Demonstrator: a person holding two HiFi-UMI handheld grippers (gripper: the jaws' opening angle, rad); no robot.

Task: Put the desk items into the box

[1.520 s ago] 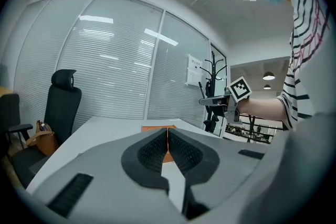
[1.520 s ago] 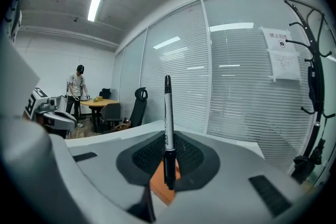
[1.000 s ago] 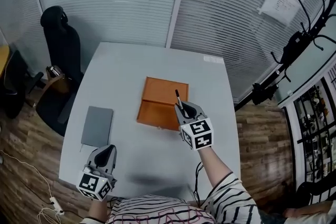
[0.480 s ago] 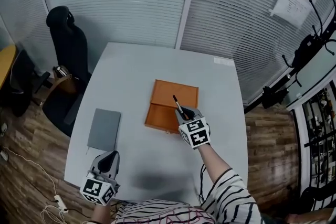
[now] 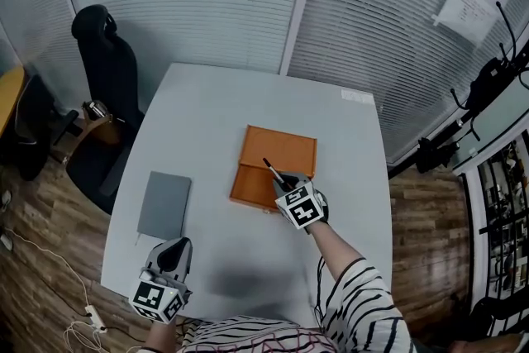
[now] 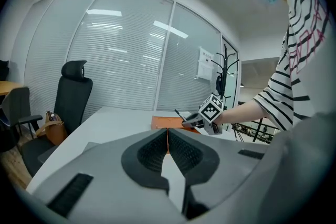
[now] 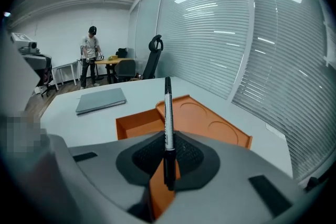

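An open orange box lies in the middle of the grey table; its lower compartment shows below the lid. My right gripper hovers over the box's near right edge, shut on a black-and-white pen that sticks up from its jaws. A grey notebook lies flat at the table's left. My left gripper rests near the front left corner, shut with nothing between its pads.
A black office chair and a brown bag stand left of the table. Glass walls with blinds run behind it. A coat stand is at the right. In the right gripper view a person stands by a far desk.
My right gripper with the pen has shifted slightly left and nearer over the box's front edge, the pen leaning more to the left. The left gripper stays put.
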